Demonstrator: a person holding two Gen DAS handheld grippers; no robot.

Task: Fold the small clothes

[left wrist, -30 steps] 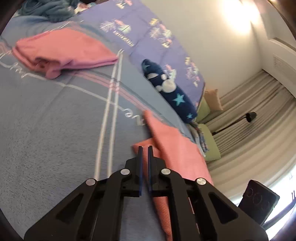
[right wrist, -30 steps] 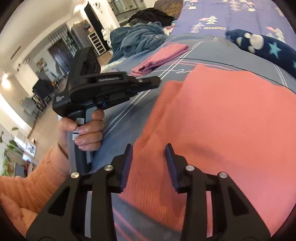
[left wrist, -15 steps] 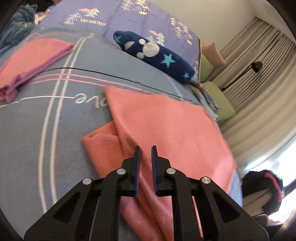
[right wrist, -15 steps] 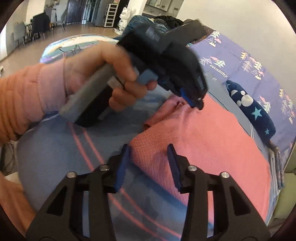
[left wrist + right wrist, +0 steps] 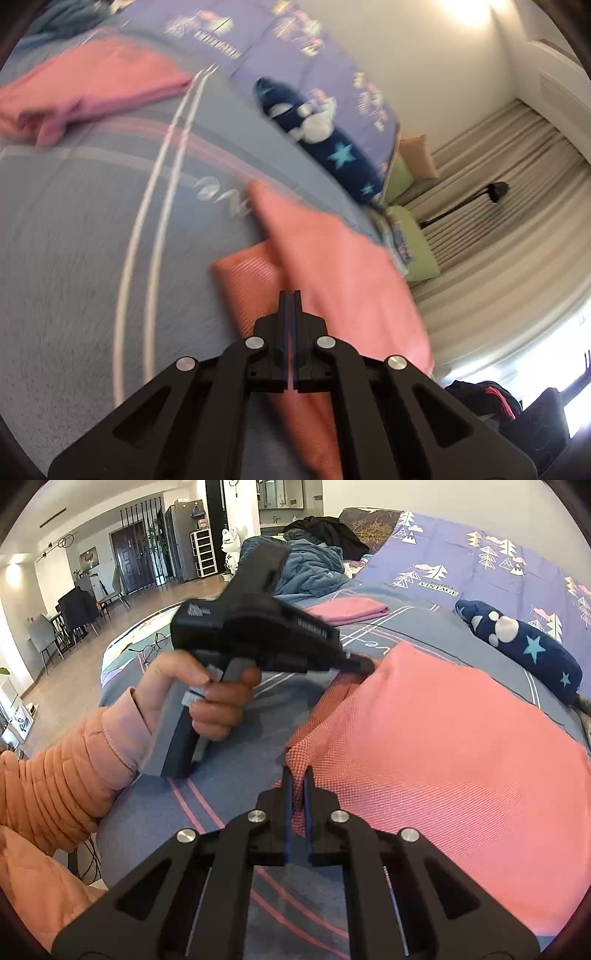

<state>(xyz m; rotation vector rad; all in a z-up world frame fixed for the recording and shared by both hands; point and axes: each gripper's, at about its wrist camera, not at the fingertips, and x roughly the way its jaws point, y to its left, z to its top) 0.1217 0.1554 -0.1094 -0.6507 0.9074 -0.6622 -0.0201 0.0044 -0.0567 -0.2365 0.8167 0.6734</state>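
**Both grippers pinch the coral cloth**

A coral-pink, finely ribbed knit cloth (image 5: 443, 760) lies spread on the grey-blue bedspread with pink and white stripes (image 5: 236, 775). The right gripper (image 5: 297, 775) is closed on its raised near corner; the left gripper (image 5: 290, 295) clamps its far corner, a fold bunched beneath. A folded pink fleece cloth (image 5: 92, 85) lies well apart.

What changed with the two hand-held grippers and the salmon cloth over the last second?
The right hand-held gripper, open a second ago, has shut on the near corner of the salmon cloth. The left hand-held gripper closed fully on the cloth's far edge, which is now lifted. The folded pink cloth and star-print pillow stayed put.
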